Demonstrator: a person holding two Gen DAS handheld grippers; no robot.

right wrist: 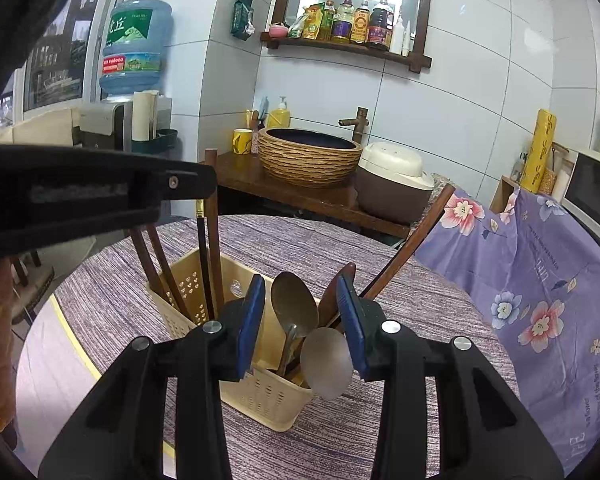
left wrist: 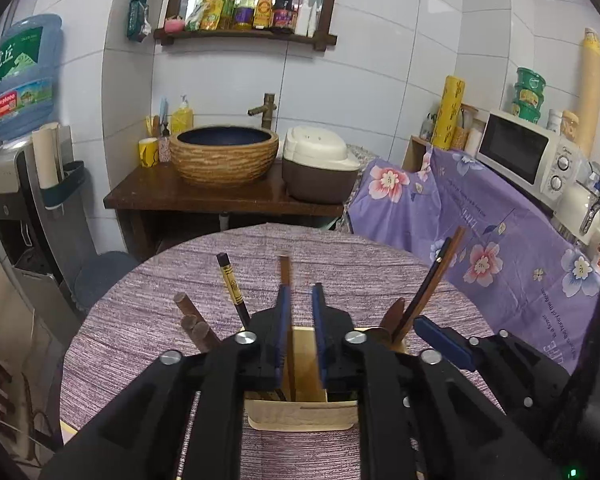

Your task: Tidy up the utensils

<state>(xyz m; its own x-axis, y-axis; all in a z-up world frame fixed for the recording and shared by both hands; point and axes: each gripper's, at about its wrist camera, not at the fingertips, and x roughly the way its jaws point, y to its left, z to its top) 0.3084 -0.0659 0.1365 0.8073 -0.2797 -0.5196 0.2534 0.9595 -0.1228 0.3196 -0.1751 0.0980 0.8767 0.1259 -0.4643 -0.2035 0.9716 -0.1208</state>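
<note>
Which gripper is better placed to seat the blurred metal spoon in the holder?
Right. The right gripper has its open jaws either side of that spoon, above the spoon compartment of the holder; the left gripper hangs over the chopstick side.

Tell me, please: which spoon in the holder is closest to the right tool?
The pale, blurred metal spoon, whose bowl sits low between the right tool's blue pads. The darker metal spoon and the brown wooden spoon stand farther back in the cream holder.
</note>
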